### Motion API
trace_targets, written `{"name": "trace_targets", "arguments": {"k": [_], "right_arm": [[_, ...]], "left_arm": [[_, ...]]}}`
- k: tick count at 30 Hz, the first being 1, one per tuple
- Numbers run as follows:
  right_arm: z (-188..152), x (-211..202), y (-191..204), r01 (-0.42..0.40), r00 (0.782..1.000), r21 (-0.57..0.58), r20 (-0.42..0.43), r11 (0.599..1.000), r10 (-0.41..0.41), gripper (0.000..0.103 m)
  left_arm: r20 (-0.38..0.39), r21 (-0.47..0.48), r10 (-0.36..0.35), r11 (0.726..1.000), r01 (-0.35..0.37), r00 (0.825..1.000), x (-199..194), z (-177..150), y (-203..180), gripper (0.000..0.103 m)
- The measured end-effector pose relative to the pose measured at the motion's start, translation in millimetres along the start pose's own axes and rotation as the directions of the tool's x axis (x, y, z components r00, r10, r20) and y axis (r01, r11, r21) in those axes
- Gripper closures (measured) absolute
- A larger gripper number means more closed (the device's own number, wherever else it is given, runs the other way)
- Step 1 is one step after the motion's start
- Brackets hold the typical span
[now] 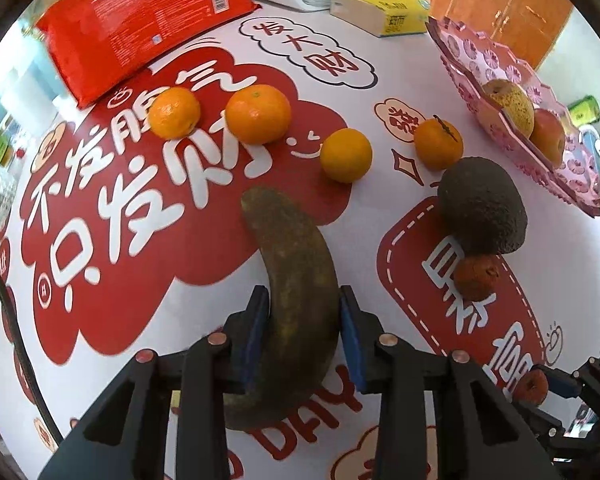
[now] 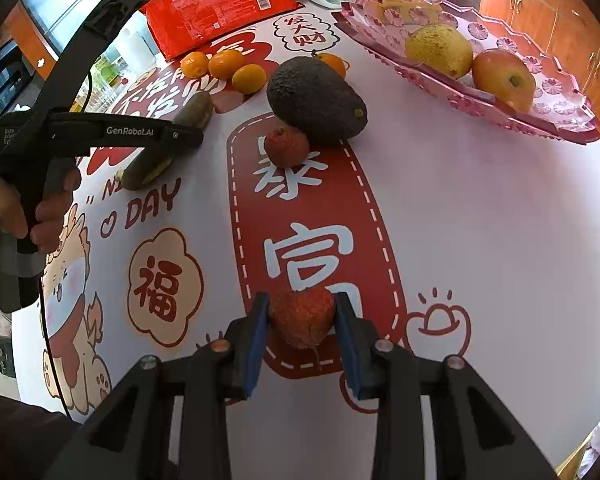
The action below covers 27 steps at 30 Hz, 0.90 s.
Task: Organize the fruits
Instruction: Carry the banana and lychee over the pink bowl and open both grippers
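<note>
Red-and-white printed tablecloth (image 2: 460, 220), fruit scattered, pink tray (image 2: 560, 120) far right.
Our left gripper (image 1: 303, 336) pinches the banana (image 1: 296, 280) across its length; our right gripper (image 2: 302, 332) pinches a lychee (image 2: 302, 316), nearer that tray.

Four oranges (image 1: 257, 113), two lychees (image 2: 287, 147) (probably), one banana (image 1: 296, 292), avocado (image 1: 482, 204), pear (image 2: 438, 50), apple (image 2: 503, 78)

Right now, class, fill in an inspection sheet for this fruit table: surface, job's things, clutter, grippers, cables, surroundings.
Surface: printed red-and-white tablecloth.
Job's things: pink tray holds pear and apple; four oranges, avocado, small red fruit loose on the cloth.
Clutter: red package, yellow box.
Grippers: left gripper closed on brown banana; right gripper closed on red fruit.
Cables: black cable at table edge.
Surroundings: wooden cabinets.
</note>
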State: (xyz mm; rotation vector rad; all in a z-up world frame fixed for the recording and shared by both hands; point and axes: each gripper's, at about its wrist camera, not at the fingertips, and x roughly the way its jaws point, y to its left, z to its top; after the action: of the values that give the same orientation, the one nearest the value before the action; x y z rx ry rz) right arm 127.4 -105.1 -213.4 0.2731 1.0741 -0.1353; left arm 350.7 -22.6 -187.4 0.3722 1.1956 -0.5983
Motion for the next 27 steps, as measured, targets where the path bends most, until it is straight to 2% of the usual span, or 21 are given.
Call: {"name": "trace_targets", "arguments": {"k": [3, 11, 18, 21, 27], "right_arm": [[-2, -6, 2, -0.003, 1.0, -0.005, 0.012, 1.0, 0.003, 0.07], [-12, -27, 8, -0.008, 0.999, -0.023, 0.046, 1.0, 0.009, 0.07], [-15, -54, 13, 0.014, 0.993, -0.063, 0.115, 0.998, -0.006, 0.07], [-13, -62, 13, 0.016, 0.991, -0.073, 0.135, 0.997, -0.006, 0.07], [-4, -80, 3, 0.015, 0.983, -0.072, 0.185, 0.997, -0.002, 0.07]], "left_arm": [[0.022, -0.033, -0.005, 0.999, 0.006, 1.0, -9, -8, 5, 0.071], [0.14, -0.132, -0.031, 0.99, 0.05, 0.99, -46, -39, 11, 0.071], [0.268, -0.157, -0.083, 0.979, 0.128, 0.96, -90, -65, 4, 0.071], [0.33, -0.152, -0.099, 0.976, 0.156, 0.939, -110, -74, -1, 0.071], [0.396, -0.165, -0.102, 0.97, 0.18, 0.912, -146, -86, -12, 0.071]]}}
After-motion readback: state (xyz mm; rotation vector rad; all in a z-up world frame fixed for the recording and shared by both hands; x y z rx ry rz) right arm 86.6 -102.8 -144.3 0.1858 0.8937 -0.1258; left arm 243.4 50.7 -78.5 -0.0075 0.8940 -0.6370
